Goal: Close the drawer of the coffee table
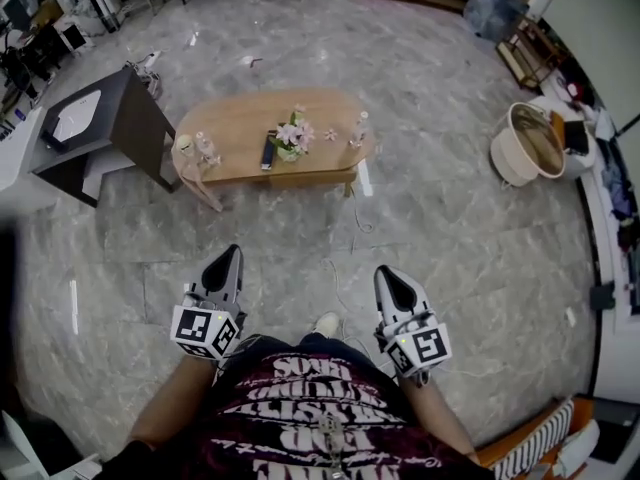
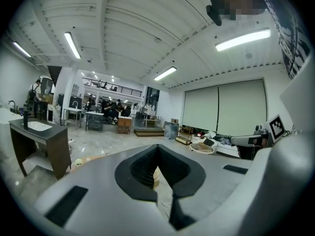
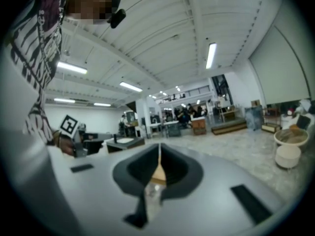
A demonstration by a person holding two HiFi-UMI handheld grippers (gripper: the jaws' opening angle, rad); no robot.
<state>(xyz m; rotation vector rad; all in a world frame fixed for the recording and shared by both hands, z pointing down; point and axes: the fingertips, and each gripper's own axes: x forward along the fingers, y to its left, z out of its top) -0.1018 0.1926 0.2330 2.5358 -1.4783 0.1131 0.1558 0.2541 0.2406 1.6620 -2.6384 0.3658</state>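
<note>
Both jaws-together, empty — left gripper [image 1: 233,253], right gripper [image 1: 386,273]; oval wooden coffee table [image 1: 240,123], flowers [image 1: 294,134] atop

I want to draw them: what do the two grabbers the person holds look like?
The left gripper and right gripper are light grey plastic tapering to a point, with black padding lining the jaws. Each carries a white cube printed with black square markers near the hand. No cables show on them. The person wears a dark red T-shirt with white lettering; forearms are bare.
</note>
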